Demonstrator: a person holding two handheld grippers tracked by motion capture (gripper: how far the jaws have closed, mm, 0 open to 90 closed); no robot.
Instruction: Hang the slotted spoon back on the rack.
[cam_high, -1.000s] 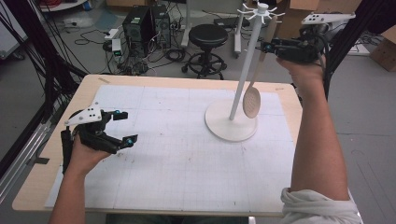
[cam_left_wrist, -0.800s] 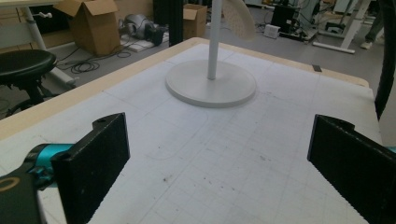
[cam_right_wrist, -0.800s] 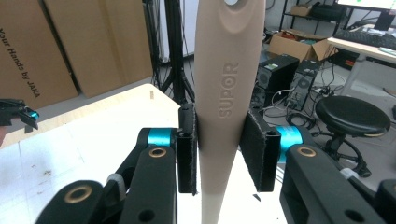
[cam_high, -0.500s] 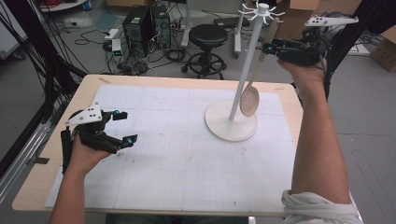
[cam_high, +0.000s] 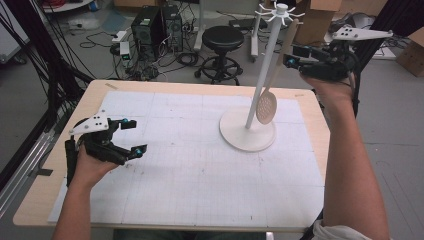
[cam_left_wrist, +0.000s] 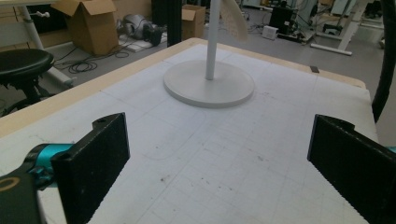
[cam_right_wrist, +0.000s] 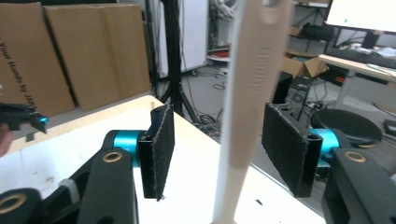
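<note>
Right gripper, jaws wide around hanging cream slotted plastic spoon: withdraw toward three o'clock without brushing it. Left gripper wide, empty.

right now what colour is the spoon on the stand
Cream, its bowl dotted with small holes; the spoon shows best in the high view.

Black two-jaw left gripper and right gripper, teal-accented, grey three-cornered plates on top, ridged pads; a white sleeve.
</note>
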